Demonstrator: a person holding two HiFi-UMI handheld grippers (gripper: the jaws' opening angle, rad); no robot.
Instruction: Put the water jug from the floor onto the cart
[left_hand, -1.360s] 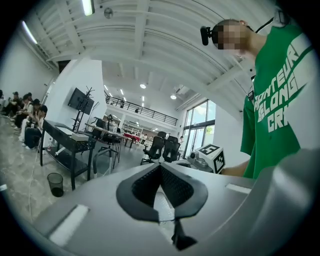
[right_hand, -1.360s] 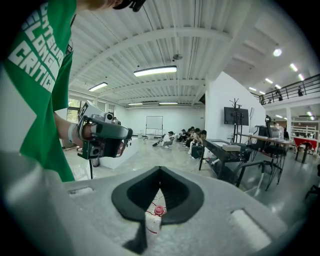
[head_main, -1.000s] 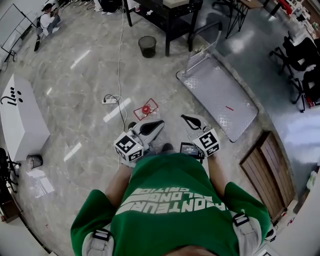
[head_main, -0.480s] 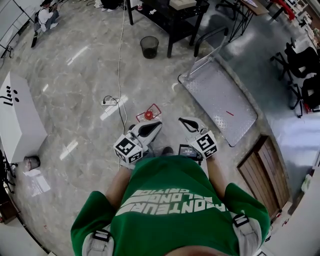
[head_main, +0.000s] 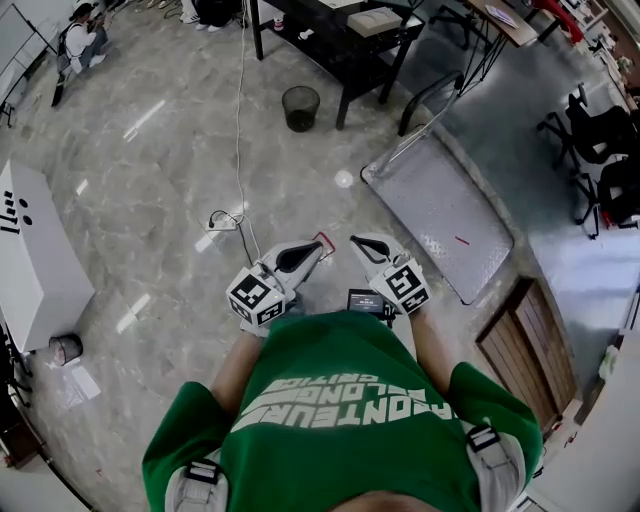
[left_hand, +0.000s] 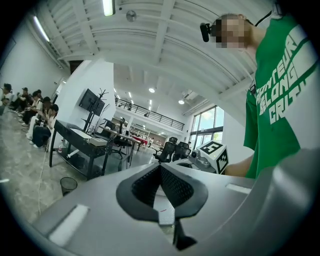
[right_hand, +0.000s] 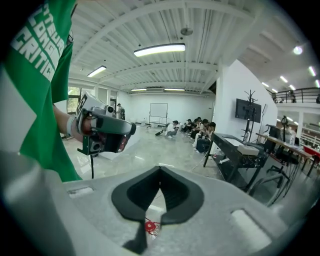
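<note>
The room is a big hall with a shiny grey marble floor (head_main: 150, 190), and the person in a green shirt stands in the middle of it and holds both grippers out in front. The left gripper (head_main: 320, 248) has its jaws pressed together with nothing between them, and the right gripper (head_main: 354, 243) is the same, closed and empty; their tips are near each other. The water jug (head_main: 324, 239) is on the floor just beyond the tips, mostly hidden behind the left gripper in the head view, where only a red edge shows. In the right gripper view its red cap (right_hand: 150, 226) appears low under the closed jaws. The cart (head_main: 440, 200), a flat metal platform with a handle on its far end, stands to the right, apart from the jug. Far on the floor there is a black waste bin (head_main: 300, 107) beside a black table (head_main: 330, 40), and a white cable (head_main: 240, 120) runs to a power strip (head_main: 222, 221) on the left.
</note>
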